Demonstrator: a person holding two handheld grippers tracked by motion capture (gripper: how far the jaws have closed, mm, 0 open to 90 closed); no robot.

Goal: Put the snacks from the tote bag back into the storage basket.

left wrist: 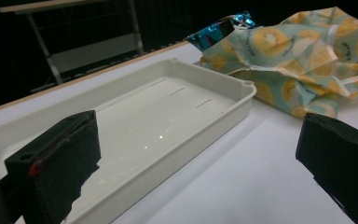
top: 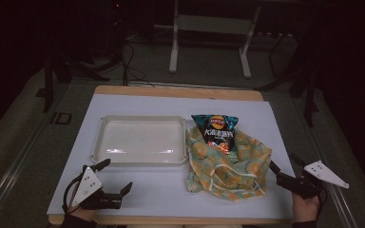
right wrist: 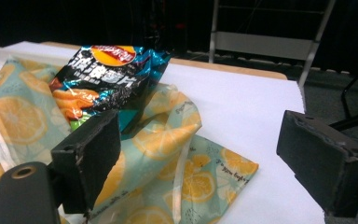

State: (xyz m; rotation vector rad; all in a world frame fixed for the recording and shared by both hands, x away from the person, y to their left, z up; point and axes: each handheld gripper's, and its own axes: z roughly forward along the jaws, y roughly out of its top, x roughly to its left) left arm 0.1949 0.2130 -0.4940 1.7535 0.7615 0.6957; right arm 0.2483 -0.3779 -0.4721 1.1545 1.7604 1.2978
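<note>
one chip bag (top: pixel 215 129) lies half inside one orange-print cloth bag (top: pixel 228 166) near the table's (top: pixel 266 123) right edge, beside one white tray (top: pixel 142 140) at its middle. two grippers wait at the near edge, left gripper (top: pixel 116 176) and right gripper (top: pixel 283 166) both spread wide, gripping nothing.

Dim room — grey floor (top: pixel 209 66), white metal stand (top: pixel 209 28) behind the white-topped table (top: pixel 275 123).

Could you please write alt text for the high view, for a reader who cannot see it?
A white table holds an empty cream tray and, to its right, a lemon-print cloth bag with a crisp packet lying partly on it. A person's open left claw and right claw rest at the near corners, touching neither.
</note>
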